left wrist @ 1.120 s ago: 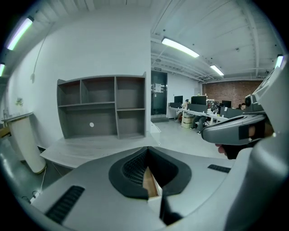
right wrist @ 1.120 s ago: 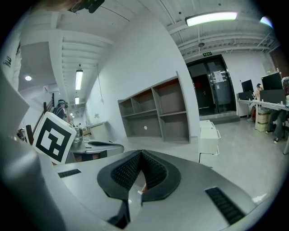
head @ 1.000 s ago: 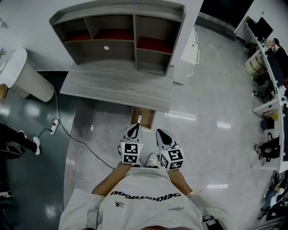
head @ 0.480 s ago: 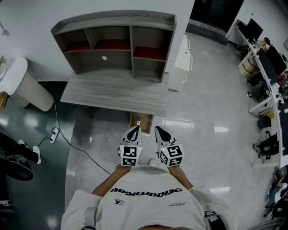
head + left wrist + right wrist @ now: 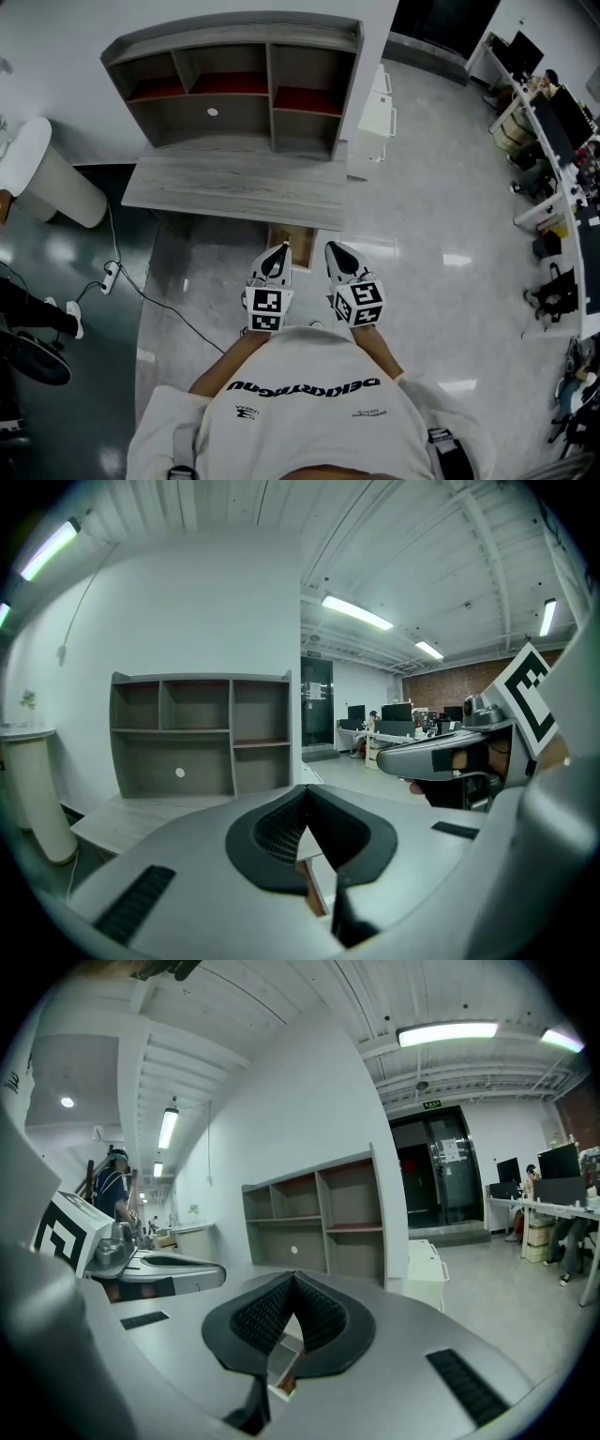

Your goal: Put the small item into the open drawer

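Hovering near open drawer (image 5: 305, 246): left gripper (image 5: 281, 249) jaws closed, tips touching; right gripper (image 5: 333, 247) jaws likewise pressed together.

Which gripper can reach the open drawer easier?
Probably the left gripper: its tip lines up with the open drawer; the right gripper points just beside it. Both are shut.

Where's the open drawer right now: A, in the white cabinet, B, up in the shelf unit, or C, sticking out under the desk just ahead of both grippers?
C: the open drawer juts from under the desk front edge, just beyond the left gripper and right gripper.
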A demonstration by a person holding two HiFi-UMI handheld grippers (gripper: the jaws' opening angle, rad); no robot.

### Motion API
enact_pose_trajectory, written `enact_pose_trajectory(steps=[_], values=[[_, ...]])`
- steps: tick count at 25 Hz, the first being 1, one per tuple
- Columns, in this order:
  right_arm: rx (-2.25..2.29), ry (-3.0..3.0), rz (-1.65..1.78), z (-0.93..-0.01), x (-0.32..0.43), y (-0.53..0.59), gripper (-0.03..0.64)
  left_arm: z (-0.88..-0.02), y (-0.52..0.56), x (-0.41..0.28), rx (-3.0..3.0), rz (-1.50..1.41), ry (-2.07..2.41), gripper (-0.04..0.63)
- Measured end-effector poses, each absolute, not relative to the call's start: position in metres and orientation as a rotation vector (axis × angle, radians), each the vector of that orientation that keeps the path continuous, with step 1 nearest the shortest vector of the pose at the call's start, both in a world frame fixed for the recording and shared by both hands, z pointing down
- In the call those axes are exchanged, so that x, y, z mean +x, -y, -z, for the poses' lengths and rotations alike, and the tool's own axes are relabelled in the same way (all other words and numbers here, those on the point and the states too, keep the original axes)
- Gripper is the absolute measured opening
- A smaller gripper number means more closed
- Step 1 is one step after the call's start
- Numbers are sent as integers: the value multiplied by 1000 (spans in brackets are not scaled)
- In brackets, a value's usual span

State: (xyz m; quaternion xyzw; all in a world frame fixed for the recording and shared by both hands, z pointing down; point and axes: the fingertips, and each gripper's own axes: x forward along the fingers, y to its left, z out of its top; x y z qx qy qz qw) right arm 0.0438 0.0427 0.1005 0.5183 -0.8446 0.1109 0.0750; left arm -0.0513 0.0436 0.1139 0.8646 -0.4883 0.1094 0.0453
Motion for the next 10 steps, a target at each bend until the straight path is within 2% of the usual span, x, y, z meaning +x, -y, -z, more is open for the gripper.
enact_pose_trajectory(steps=[10], values=[[1552, 2562, -344, -100, 44, -30, 29, -114, -32, -52, 2654, -307, 1474, 15]])
